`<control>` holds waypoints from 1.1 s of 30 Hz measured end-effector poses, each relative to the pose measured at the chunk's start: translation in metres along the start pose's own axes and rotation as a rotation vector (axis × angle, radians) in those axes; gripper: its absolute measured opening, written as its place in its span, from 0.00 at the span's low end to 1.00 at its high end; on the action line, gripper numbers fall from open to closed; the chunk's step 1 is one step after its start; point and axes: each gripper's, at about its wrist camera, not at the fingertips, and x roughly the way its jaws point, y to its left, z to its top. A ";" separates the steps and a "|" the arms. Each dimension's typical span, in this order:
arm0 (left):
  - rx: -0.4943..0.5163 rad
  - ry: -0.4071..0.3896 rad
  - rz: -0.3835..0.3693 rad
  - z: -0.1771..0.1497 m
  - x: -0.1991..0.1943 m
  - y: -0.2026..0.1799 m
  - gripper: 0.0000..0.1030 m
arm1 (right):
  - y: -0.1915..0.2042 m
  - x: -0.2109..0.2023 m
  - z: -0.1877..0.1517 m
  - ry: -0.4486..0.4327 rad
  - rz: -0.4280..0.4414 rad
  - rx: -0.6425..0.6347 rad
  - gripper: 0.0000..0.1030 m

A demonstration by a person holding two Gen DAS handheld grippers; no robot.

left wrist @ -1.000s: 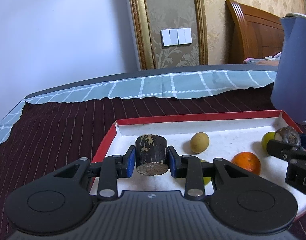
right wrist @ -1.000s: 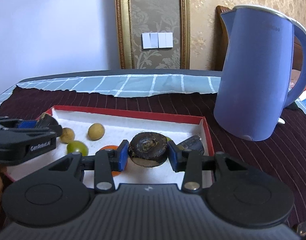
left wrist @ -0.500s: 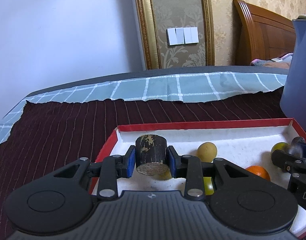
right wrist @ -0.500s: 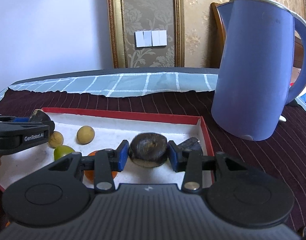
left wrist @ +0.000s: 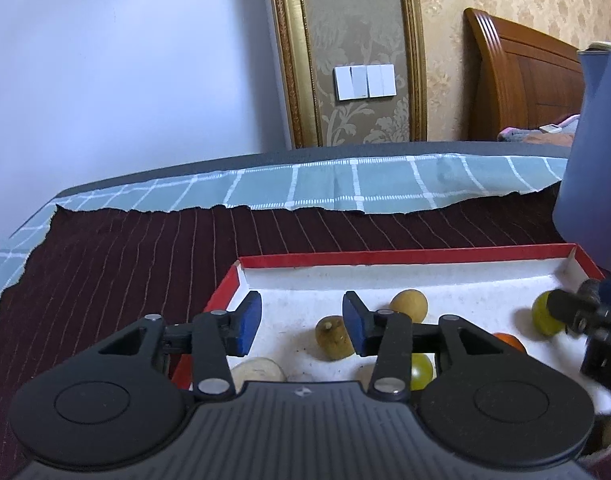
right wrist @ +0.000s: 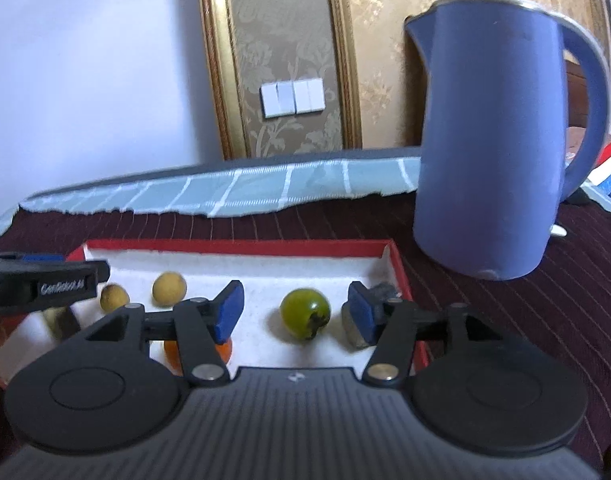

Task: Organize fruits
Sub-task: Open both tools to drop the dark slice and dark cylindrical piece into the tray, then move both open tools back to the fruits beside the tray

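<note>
A red-rimmed tray with a white floor sat on a dark striped cloth, with the fruits inside it: two tan ones toward the back, a green one in the middle, an orange one partly hidden by the right gripper's near finger, and a dark piece in the far right corner. Both tools hung low over the tray, tipped gently downward toward its floor. The left gripper sat over the tray's left end, its blue pads parting with nothing between them; a tan fruit lay just beyond its right pad. The right gripper was also opening, the green fruit lying loose on the floor in the gap, touched by neither pad. The risks, as I judged them: the round fruits could roll across the smooth floor if a pad nudged them as the tools lifted away, and the two tools were close enough over the small tray that one might clip the other. A tall blue kettle stood just beside the tray's right rim, and a careless swing of the right hand could knock it.
</note>
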 end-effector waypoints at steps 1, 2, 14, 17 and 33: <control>0.003 0.001 0.001 0.000 -0.004 0.001 0.42 | -0.002 -0.004 0.001 -0.012 0.003 0.011 0.54; 0.001 0.001 0.001 -0.001 -0.008 0.003 0.42 | -0.004 -0.007 0.001 -0.020 0.009 0.023 0.54; -0.037 -0.069 -0.049 -0.062 -0.096 0.034 0.72 | 0.018 -0.099 -0.048 -0.012 0.139 -0.094 0.67; -0.052 -0.067 -0.065 -0.082 -0.105 0.039 0.72 | 0.028 -0.106 -0.061 0.043 0.193 -0.154 0.67; -0.111 -0.064 -0.014 -0.125 -0.109 0.058 0.72 | 0.066 -0.085 -0.076 0.137 0.158 -0.315 0.54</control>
